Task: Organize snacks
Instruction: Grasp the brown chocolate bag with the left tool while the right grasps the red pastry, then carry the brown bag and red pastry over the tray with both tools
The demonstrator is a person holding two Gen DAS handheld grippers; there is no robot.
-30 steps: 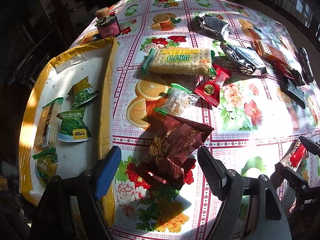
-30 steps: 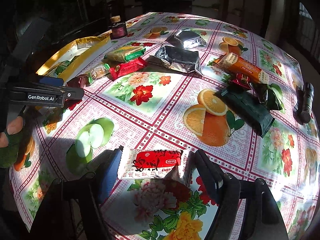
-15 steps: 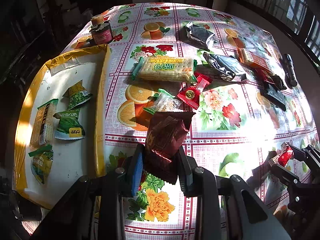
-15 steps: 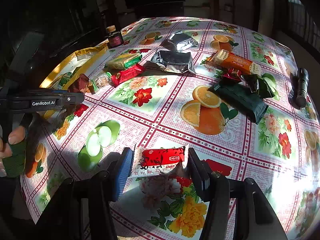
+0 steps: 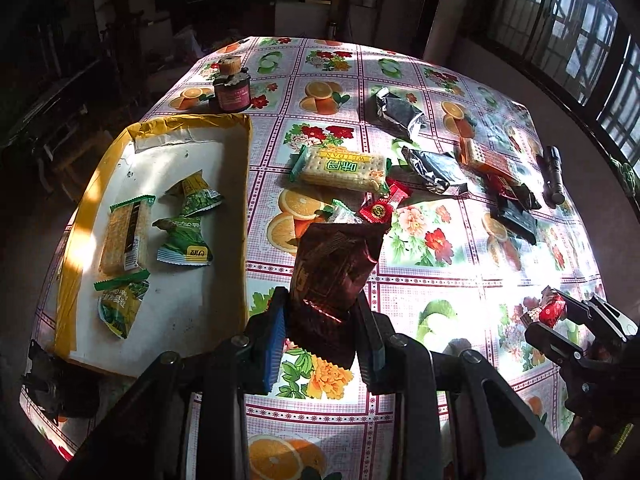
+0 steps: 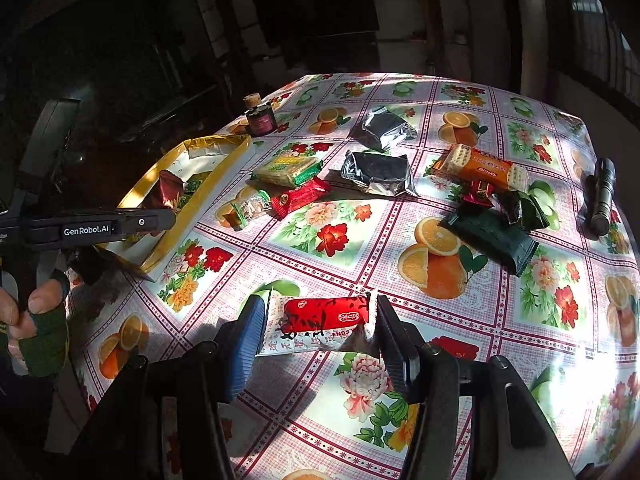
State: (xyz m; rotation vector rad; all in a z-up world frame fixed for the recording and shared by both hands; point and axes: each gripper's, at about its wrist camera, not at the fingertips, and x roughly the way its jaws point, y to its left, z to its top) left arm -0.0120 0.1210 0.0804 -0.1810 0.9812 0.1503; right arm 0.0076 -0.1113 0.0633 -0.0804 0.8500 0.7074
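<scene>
Four snacks lie in the tray point(image 5: 240, 208) left of my left gripper point(image 5: 322, 332), which grasps a maroon packet point(image 5: 332, 268); my right gripper point(image 6: 318, 332) clenches a red-and-white packet point(image 6: 320, 320); many packets ahead remain unsorted.

Flowered table point(image 5: 440, 272) bears yellow-rimmed tray point(image 5: 244, 200), scattered snack packets point(image 5: 344, 166), flashlight point(image 5: 554, 178).

Black hand-held gripper point(image 6: 320, 328), blue pads point(image 6: 244, 344), apparently ribbed.

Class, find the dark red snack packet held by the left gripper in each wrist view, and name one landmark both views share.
Left wrist: dark red snack packet sits bottom centre, clamped between the left gripper's fingers.
Right wrist: dark red snack packet shows at left, over the yellow-rimmed tray.
Shared landmark: the cork-stoppered jar beyond the tray's far end.
</scene>
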